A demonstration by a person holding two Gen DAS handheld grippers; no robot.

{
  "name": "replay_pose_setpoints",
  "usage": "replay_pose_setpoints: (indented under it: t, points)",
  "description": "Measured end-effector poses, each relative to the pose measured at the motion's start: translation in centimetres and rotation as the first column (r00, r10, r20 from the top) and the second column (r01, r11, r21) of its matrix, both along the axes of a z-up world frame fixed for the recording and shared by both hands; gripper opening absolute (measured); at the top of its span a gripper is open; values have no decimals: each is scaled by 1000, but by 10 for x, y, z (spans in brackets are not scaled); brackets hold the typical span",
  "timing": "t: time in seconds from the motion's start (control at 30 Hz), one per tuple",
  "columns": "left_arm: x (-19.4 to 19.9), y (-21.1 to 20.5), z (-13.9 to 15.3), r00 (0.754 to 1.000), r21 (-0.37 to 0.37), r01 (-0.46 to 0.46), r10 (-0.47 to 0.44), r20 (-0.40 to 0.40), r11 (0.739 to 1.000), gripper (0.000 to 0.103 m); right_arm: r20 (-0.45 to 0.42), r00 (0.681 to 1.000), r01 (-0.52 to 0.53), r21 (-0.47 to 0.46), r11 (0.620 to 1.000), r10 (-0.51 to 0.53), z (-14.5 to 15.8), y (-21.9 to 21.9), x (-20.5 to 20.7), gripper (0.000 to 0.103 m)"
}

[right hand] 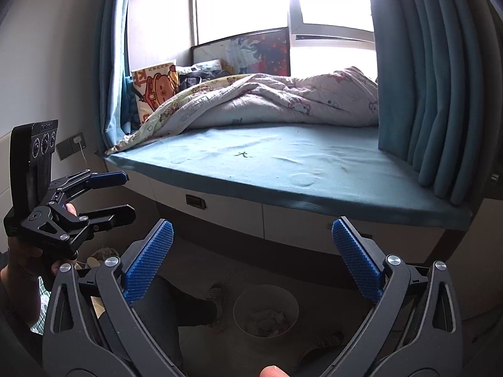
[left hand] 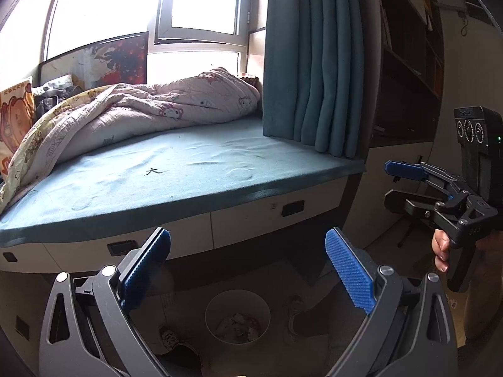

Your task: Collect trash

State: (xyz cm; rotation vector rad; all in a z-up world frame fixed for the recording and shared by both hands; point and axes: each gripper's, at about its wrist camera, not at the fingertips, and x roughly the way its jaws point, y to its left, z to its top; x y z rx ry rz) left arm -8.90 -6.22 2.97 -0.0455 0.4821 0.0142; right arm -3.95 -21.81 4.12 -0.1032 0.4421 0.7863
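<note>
A round white waste bin (left hand: 210, 309) (right hand: 239, 303) stands on the floor below the bed, with crumpled paper trash (left hand: 238, 323) (right hand: 268, 318) inside. My left gripper (left hand: 248, 242) hangs above the bin, open, with nothing between its blue pads. My right gripper (right hand: 254, 229) is also open and empty, over the floor in front of the bed. Each gripper shows in the other's view: the right gripper (left hand: 392, 184) at the right, the left gripper (right hand: 127, 194) at the left. A small dark mark (left hand: 156, 172) (right hand: 243, 154) lies on the blue sheet.
The bed (left hand: 220, 185) has a blue sheet, a bunched quilt (left hand: 141, 110) and a printed pillow (right hand: 155, 84) at the back. Teal curtains (left hand: 317, 62) hang at the right, with shelves (left hand: 408, 47) beyond. Drawers sit under the bed. A person's shoes (left hand: 171, 337) (right hand: 215, 298) flank the bin.
</note>
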Motion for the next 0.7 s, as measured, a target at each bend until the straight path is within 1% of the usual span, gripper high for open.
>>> replay_pose_setpoints:
  t: [0.13,0.3,0.43,0.57,0.7]
  points:
    - [-2,-4,0,1000,9,17,-17,7,1000,97,7,1000,3,-8,1000,-3,0,0,-2,98]
    - [-1,1,-2,1000,-15,11,-10,7,1000,97,0,1000,13,-11,1000,-13,-1,1,-1,98]
    - [-2,4,-5,1000,-19,12,-12,11,1000,97,-10,1000,16,-18,1000,-16,-4,3,0,98]
    - [-3,11,-5,1000,-32,-20,21,21,999,97,-7,1000,12,-20,1000,-12,-3,4,-2,98]
    - [-2,13,-2,1000,-24,-23,23,19,999,97,-5,1000,11,-20,1000,-11,-1,4,0,98]
